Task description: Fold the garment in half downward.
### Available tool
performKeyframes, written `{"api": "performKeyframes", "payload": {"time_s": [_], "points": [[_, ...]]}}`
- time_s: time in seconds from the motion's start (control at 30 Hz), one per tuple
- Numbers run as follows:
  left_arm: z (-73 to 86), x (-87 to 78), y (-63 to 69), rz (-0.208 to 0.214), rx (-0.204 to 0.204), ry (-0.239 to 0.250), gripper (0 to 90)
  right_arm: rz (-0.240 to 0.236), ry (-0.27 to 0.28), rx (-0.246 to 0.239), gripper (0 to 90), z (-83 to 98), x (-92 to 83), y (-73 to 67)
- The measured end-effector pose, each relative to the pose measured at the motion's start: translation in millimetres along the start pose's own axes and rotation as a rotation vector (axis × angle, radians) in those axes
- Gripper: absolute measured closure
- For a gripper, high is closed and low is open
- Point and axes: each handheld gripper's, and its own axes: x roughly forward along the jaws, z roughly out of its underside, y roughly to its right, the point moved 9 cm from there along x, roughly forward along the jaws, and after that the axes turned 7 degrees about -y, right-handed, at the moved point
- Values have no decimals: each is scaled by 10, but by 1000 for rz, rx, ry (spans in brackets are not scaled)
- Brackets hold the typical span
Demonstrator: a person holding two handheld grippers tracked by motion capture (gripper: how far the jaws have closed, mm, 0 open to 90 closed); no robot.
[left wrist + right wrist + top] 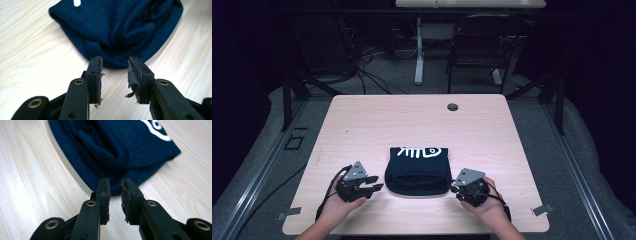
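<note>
Folded navy garment (pixel 417 171) lies between released left tongs (pixel 376 186) and right tongs (pixel 455 187).

My right claw (pixel 115 188) sits low over the pale wooden surface (pixel 32 182), its two black jaws a narrow gap apart with nothing between them. Their tips point at the near edge of a folded dark blue cloth (pixel 112 147), just short of touching it. A white printed marking (pixel 156 128) curls across the cloth's far right part.
</note>
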Motion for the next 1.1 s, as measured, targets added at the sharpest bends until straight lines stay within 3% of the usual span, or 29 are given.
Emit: {"api": "performKeyframes", "payload": {"time_s": [0.23, 0.37, 0.47, 0.77, 0.93, 1.1], "points": [[117, -28, -167, -40, -69, 33, 591, 6, 15, 63, 740, 128, -21, 71], [180, -21, -234, -66, -62, 19, 585, 14, 16, 82, 724, 170, -6, 87], [220, 1, -254, -70, -81, 18, 584, 20, 18, 87, 711, 192, 23, 85], [239, 43, -257, -60, -109, 36, 566, 8, 31, 94, 645, 195, 90, 31], [245, 68, -225, -52, -98, 30, 561, -7, 62, 89, 632, 164, 98, -12], [233, 87, -193, -52, -95, 34, 560, -1, 56, 88, 609, 181, 121, -8]]}}
